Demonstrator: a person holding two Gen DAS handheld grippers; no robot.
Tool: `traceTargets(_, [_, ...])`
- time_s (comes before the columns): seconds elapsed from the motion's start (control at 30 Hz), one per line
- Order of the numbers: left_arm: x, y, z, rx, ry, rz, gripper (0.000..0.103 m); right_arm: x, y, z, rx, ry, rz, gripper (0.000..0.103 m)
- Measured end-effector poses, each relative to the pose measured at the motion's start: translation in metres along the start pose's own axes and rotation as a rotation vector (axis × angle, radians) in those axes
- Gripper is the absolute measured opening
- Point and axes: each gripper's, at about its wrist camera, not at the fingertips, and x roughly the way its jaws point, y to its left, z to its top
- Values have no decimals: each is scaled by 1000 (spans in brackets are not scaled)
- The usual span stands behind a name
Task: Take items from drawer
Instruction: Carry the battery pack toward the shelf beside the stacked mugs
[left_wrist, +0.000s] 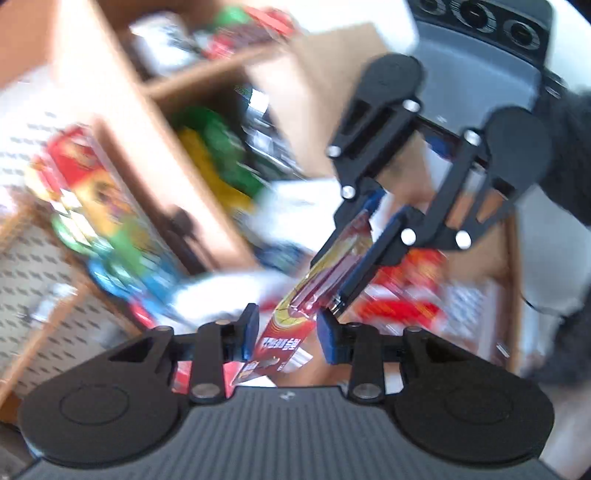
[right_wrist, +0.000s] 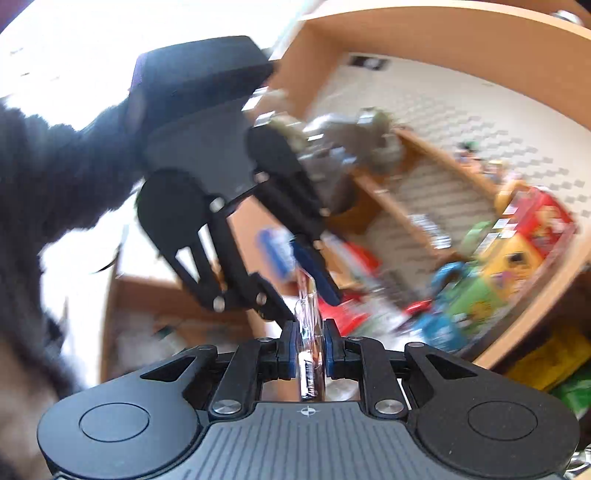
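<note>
Left wrist view, packet: we are seeing the red packet (left_wrist: 284, 328) held up in the air over the wooden drawer (left_wrist: 511, 251), slanting from the upper right down to the lower left.
Left wrist view, right gripper (left_wrist: 330, 280): its jaws are pressing on the packet's upper part, flat face to flat face.
Left wrist view, left gripper (left_wrist: 288, 336): its blue pads (left_wrist: 251, 332) are standing part open on either side of the packet's lower end; through the blur we cannot tell whether they are pressing on it.
Right wrist view, packet (right_wrist: 308, 354): we are looking at it edge-on, thin and glossy, with the right gripper (right_wrist: 308, 347) nearly closed and pinching it.
Right wrist view, left gripper (right_wrist: 306, 302): it is reaching in from the upper left, with a finger on each side of the packet's far end.
Drawer contents: more red packets (left_wrist: 406, 295) are lying below the held one; green and yellow items (left_wrist: 221, 155) are sitting in another compartment.
Surroundings: a colourful box (left_wrist: 92, 192) is standing on a shelf (right_wrist: 424, 229), and a dark fuzzy sleeve (right_wrist: 37, 166) is showing behind the left gripper.
</note>
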Motion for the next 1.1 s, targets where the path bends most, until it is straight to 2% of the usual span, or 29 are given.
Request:
traceTargets(0.03, [23,11,-9,-19,-1,22,38,6,-9,7,33,1,-23,14])
traceTargets(0.13, [44,40,0,-43,43,66,45,31,-34,20,123,27,-59,15])
traceTargets(0.2, [60,57,2,-53,75,94,45,49,-50,24,173,43,-82,15])
traceTargets(0.23, [84,66,-9,-68,87,100,45,55,-56,27,192,45,-95,15])
traceTargets(0.37, [135,102,-30,-137,129,96,45,88,-78,25,252,74,-120,16])
traceTargets(0.5, [158,115,-40,-175,161,90,45,111,-100,11,268,106,-128,17])
traceTargets(0.6, [155,121,-42,-201,173,75,46,121,-103,7,283,115,-124,19])
traceTargets(0.67, [164,118,-48,-180,182,76,50,123,-103,1,294,122,-112,21])
traceTargets(0.9, [127,119,-29,-174,181,109,54,124,-106,-3,296,112,-139,27])
traceTargets(1.1, [71,125,-8,-177,183,152,71,115,-98,-1,293,115,-155,30])
